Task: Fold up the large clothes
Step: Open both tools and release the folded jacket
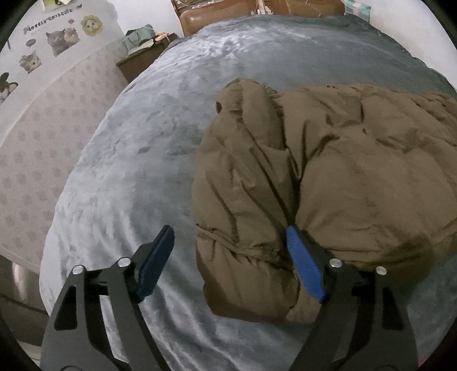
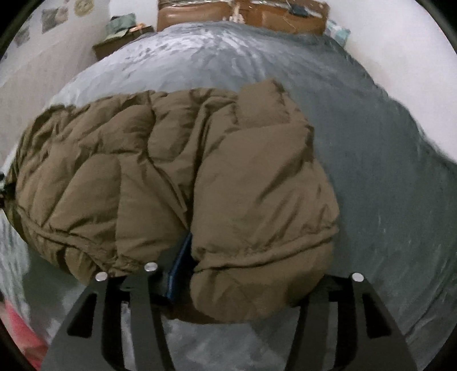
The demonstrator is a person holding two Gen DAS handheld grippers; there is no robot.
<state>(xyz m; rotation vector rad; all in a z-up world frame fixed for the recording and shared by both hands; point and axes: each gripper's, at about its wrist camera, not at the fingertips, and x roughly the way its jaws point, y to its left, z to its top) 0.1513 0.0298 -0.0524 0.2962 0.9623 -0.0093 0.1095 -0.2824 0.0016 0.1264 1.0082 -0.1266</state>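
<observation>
letting go of the folded jacket

the left tool (image 1: 231, 262) stands wide open: its right pad lies against the near left bulge of the brown puffer jacket (image 1: 328, 171), its left pad hangs free over the blanket, so nothing is pinched. the right tool (image 2: 248, 274) has its jaws spread round the jacket's near right lobe; one blue pad shows tucked in a crease, the other finger is hidden under the fabric, and i cannot tell whether it presses or merely brackets.

judged from this, a fold has just been laid and the step in hand is release. the next move calls for drawing both tools back toward the person without dragging the puffy layers open, then picking the next edge to fold.

the jacket lies bunched on the grey bed (image 1: 128, 177), just ahead of both tools. beyond it and to the left tool's left the blanket is bare, with room to work; further left the bed drops to a patterned floor. a headboard (image 2: 200, 14) closes the far end.
</observation>
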